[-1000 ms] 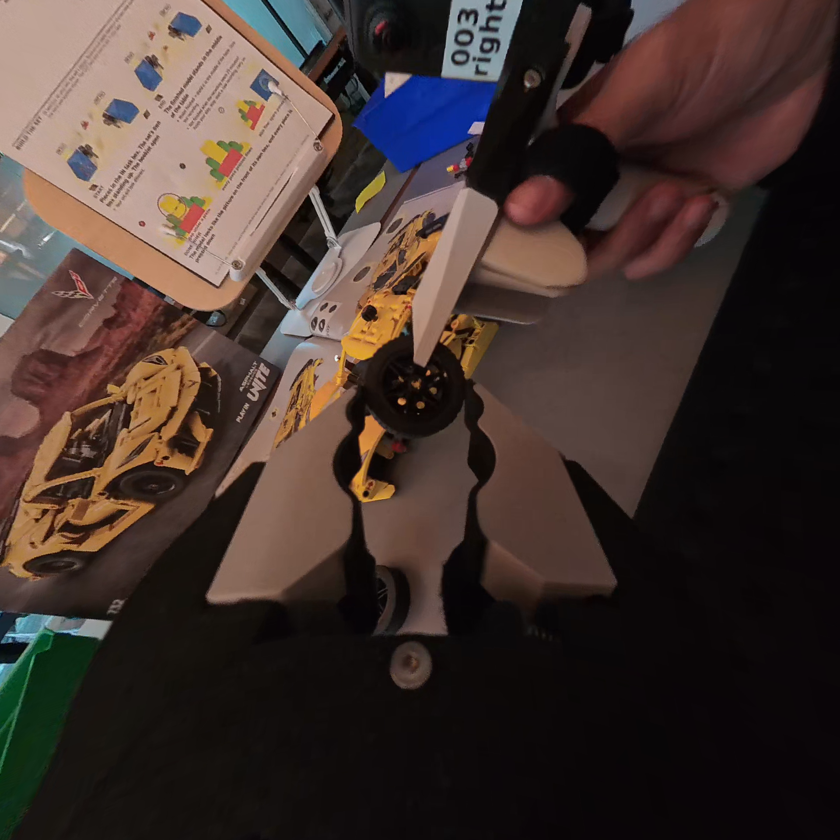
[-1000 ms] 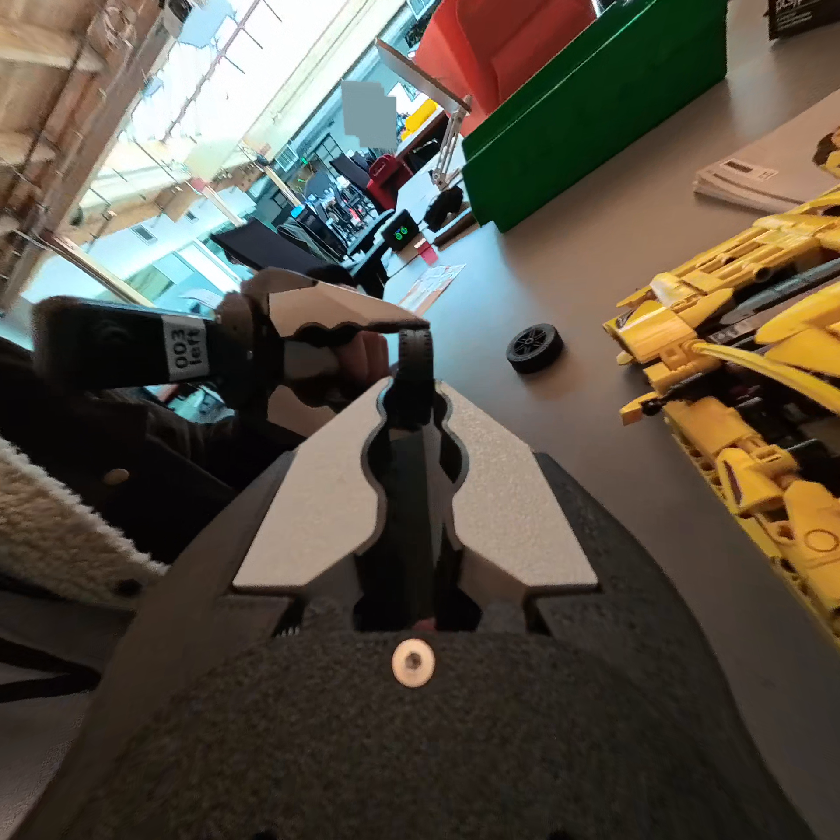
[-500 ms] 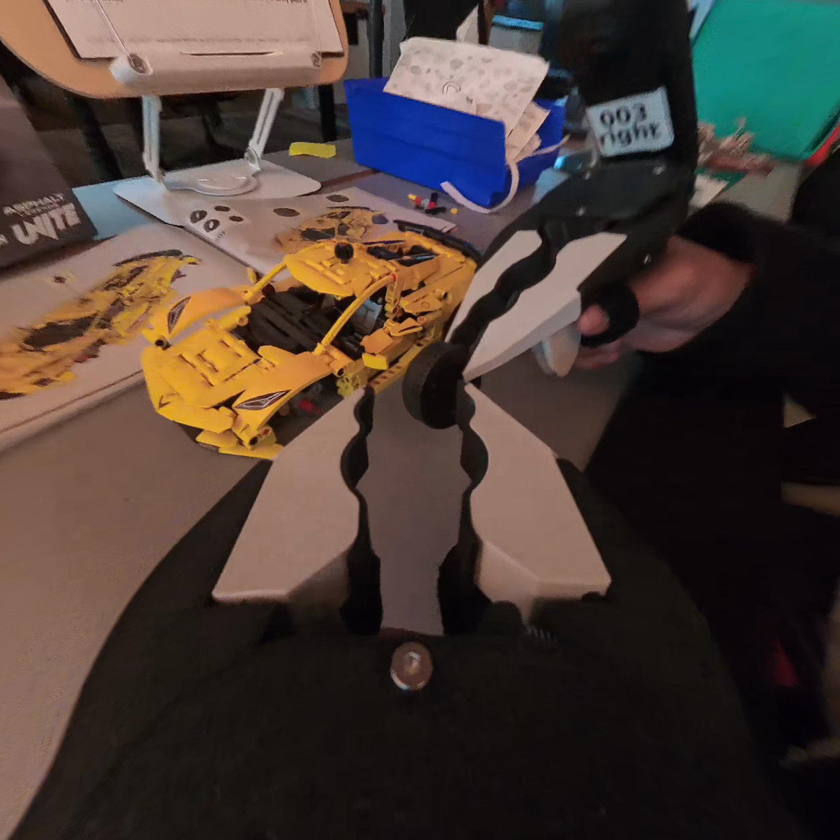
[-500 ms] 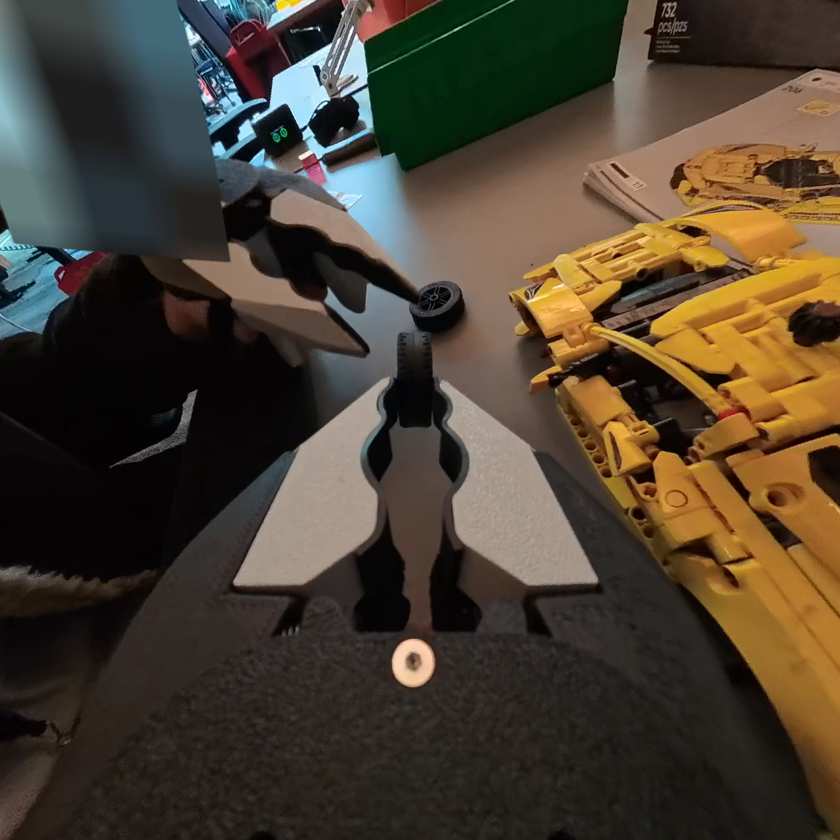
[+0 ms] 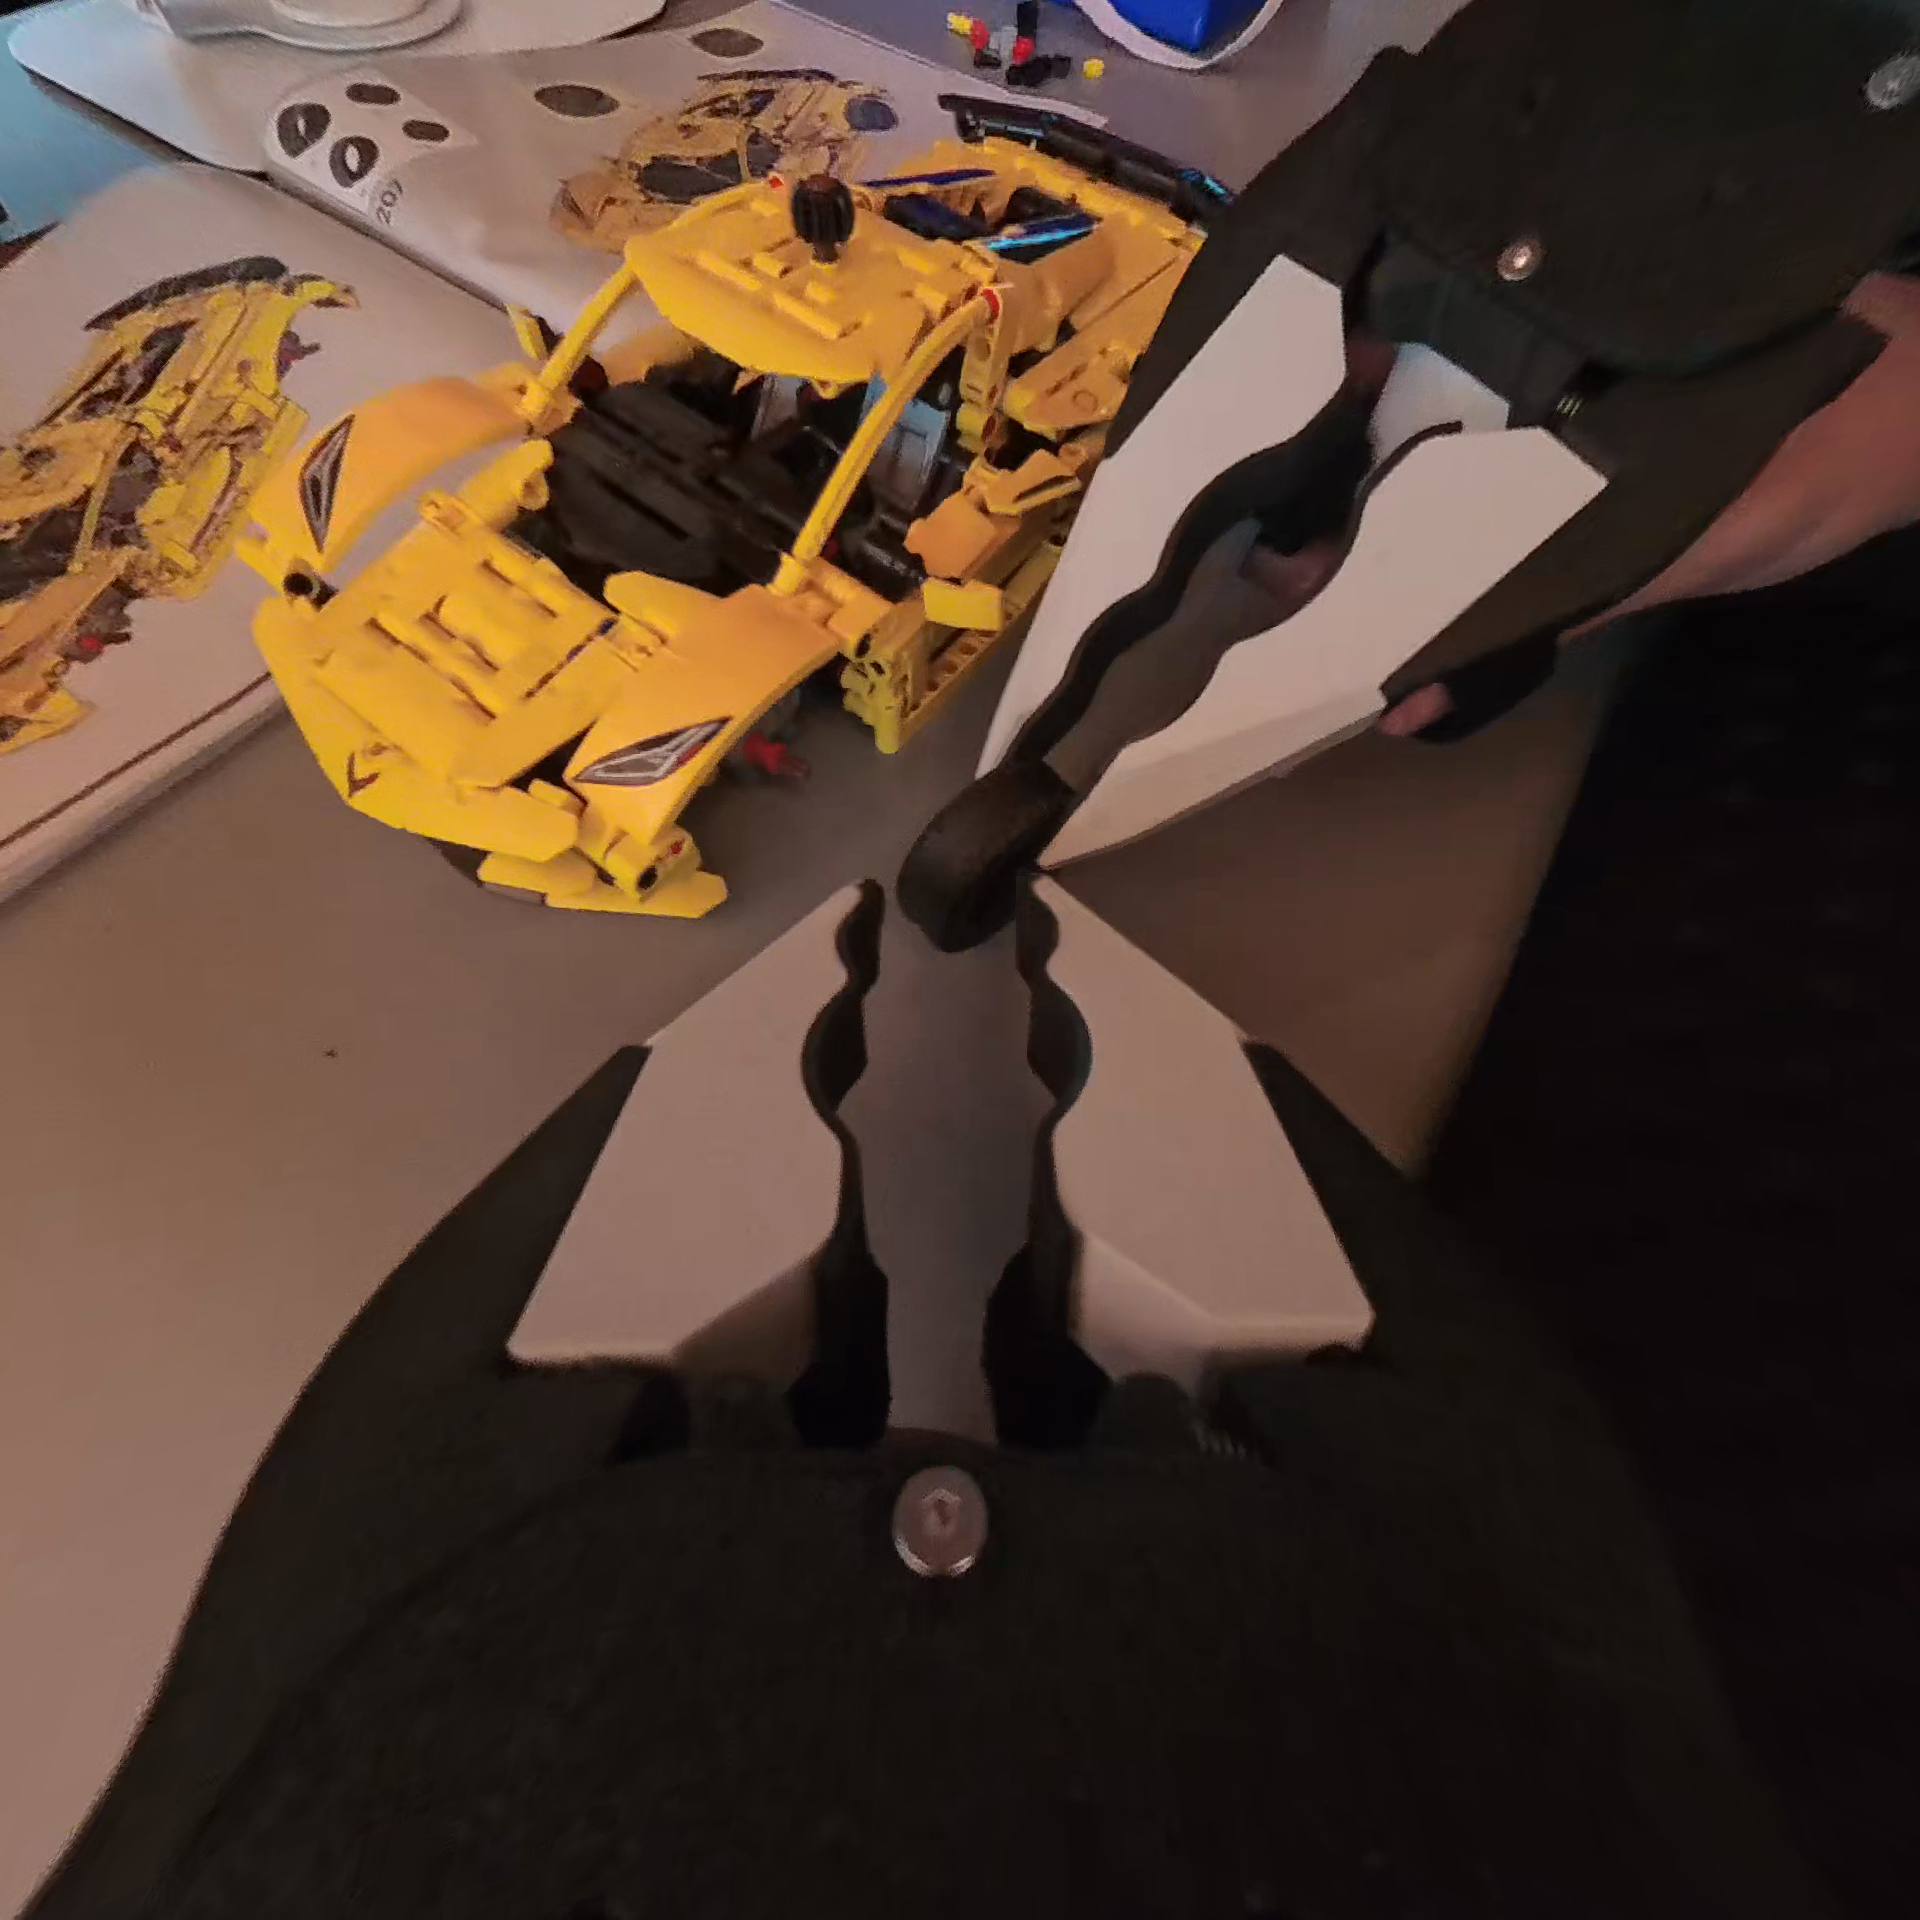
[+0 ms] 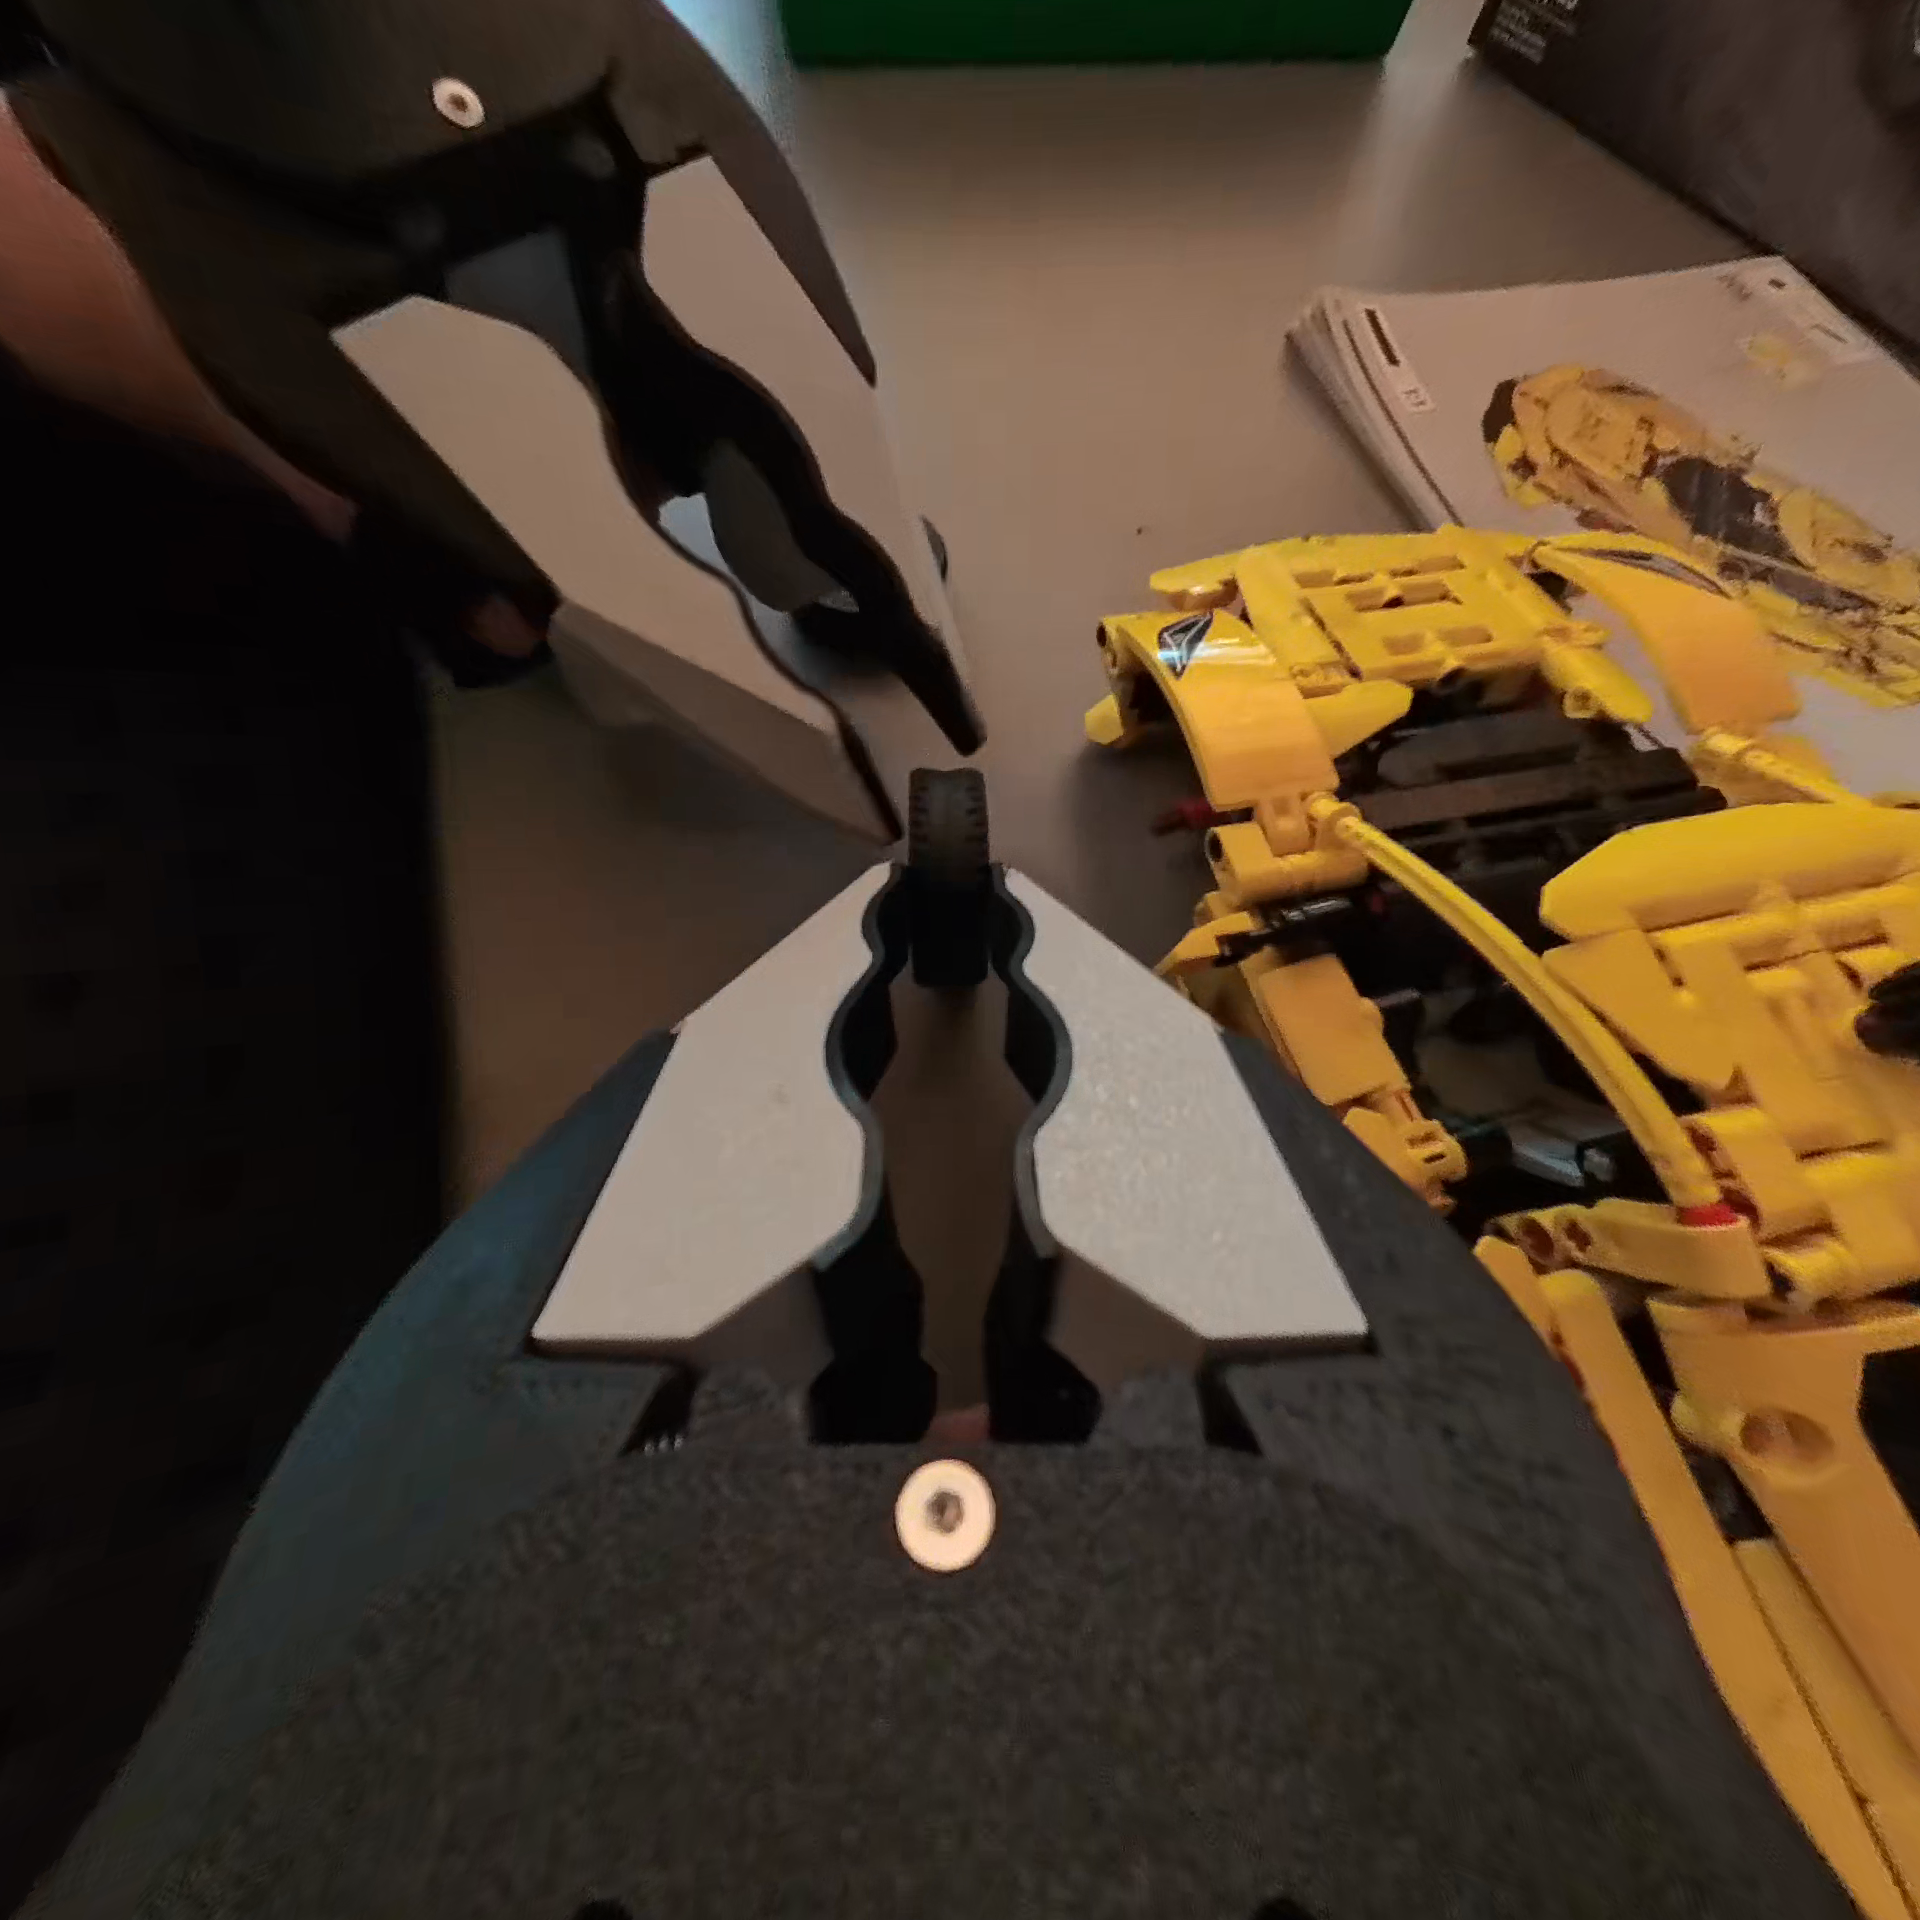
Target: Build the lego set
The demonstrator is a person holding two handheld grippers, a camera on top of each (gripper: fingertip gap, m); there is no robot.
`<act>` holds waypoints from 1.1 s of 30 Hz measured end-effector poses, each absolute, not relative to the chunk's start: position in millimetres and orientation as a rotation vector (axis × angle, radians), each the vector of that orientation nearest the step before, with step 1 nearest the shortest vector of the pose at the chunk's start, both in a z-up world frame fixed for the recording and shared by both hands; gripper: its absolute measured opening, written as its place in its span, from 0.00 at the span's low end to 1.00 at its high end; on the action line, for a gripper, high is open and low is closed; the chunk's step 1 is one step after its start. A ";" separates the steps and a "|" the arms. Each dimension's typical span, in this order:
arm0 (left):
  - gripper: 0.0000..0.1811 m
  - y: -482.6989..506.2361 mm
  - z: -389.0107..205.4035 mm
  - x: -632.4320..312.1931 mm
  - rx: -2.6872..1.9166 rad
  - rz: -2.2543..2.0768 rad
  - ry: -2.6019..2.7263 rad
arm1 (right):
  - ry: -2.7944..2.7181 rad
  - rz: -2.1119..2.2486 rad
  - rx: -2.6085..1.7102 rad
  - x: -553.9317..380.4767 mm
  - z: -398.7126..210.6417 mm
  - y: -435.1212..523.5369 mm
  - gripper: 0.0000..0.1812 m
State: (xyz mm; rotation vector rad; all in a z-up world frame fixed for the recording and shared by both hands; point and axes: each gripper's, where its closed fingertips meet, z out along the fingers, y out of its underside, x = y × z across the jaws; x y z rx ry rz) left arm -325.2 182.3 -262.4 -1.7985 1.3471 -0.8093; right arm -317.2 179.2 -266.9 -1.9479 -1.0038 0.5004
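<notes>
A yellow lego car stands on the grey table, also in the right wrist view. My right gripper is shut on a small black wheel, held edge-on at its fingertips. In the left wrist view the right gripper reaches in from the upper right with the wheel at its tips. My left gripper is open and empty, its tips just in front of the wheel. It shows at the upper left of the right wrist view, tips almost touching the wheel.
An open instruction booklet lies left of and behind the car, also in the right wrist view. Small loose pieces lie at the back. A green bin and a dark box stand far off. Bare table lies in front of the car. Only a small space, under 4 cm, lies between the two pairs of fingers.
Both grippers have tilted down towards the table and the car. The right gripper has kept hold of the wheel. The left gripper has stayed open, close to the wheel.
</notes>
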 end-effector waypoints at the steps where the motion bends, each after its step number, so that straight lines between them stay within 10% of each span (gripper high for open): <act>1: 0.13 185.2 -262.0 -324.4 -1.780 -0.785 1.365 | -0.989 0.514 -1.955 -317.1 -266.6 180.6 0.08; 20: 0.11 182.9 -270.7 -317.2 -1.656 -0.592 1.521 | -1.035 0.443 -1.904 -314.5 -264.0 180.0 0.08; 33: 0.09 170.0 -271.0 -323.6 -1.640 -0.600 1.536 | -1.083 0.231 -2.176 -204.4 -211.8 226.9 0.51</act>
